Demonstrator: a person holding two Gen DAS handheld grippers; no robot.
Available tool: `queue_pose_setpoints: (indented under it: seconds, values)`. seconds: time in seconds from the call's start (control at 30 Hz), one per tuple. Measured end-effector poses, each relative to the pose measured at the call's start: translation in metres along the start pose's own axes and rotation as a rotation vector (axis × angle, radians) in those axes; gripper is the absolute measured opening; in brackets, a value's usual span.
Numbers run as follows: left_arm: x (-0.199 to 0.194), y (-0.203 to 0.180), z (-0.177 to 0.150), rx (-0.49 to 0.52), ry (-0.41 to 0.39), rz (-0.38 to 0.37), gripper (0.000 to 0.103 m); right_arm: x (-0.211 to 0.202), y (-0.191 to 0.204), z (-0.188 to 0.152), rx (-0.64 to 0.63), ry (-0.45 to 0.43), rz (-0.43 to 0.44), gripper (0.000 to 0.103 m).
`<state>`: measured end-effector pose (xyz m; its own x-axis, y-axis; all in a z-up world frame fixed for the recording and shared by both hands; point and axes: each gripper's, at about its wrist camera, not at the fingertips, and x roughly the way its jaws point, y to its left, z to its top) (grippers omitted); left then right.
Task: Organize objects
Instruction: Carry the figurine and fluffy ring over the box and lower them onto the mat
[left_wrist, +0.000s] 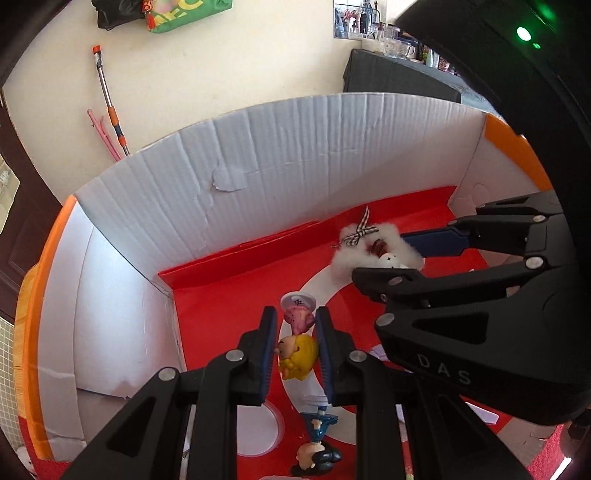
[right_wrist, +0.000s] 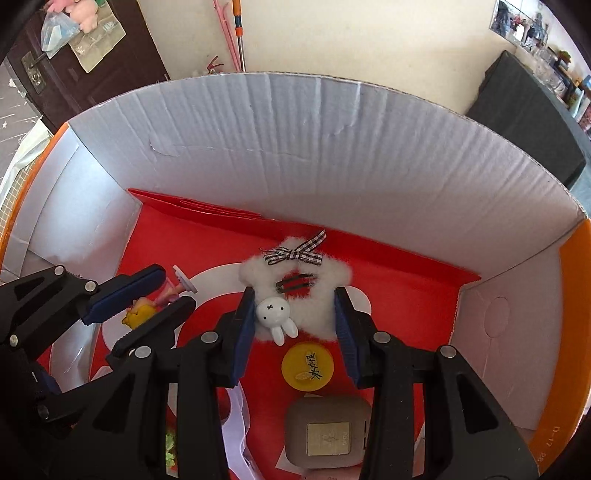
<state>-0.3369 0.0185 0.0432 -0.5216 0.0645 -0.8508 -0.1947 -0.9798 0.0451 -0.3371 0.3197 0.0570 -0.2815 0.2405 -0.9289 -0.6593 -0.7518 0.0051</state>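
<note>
Both grippers reach into a white cardboard box (left_wrist: 258, 177) with a red floor. My left gripper (left_wrist: 295, 328) is shut on a small figurine (left_wrist: 297, 350) with yellow hair and a pink dress, held upside down by its white round base (left_wrist: 298, 301). It also shows in the right wrist view (right_wrist: 147, 310). My right gripper (right_wrist: 295, 314) is open around a white fluffy hair clip (right_wrist: 317, 291) with a checked bow and a white rabbit (right_wrist: 275, 317); the jaws stand at its two sides, the clip resting on the floor.
A second figurine (left_wrist: 316, 443) in blue lies on the red floor (left_wrist: 229, 314) below the left gripper. A yellow round cap (right_wrist: 307, 365) and a grey square case (right_wrist: 328, 432) lie near the right gripper. The box walls (right_wrist: 332, 155) rise close behind and beside.
</note>
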Motion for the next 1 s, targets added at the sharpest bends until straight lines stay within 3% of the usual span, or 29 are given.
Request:
queue_pose_setpoints:
  seconds: [0.53, 1.0]
  values:
    - [0.015, 0.010, 0.005, -0.025, 0.065, -0.018, 0.022, -0.001, 0.003, -0.009, -0.005, 0.025, -0.009, 0.040]
    - [0.015, -0.002, 0.004, -0.023, 0.063, -0.015, 0.022, -0.008, 0.009, -0.020, -0.004, 0.023, -0.010, 0.041]
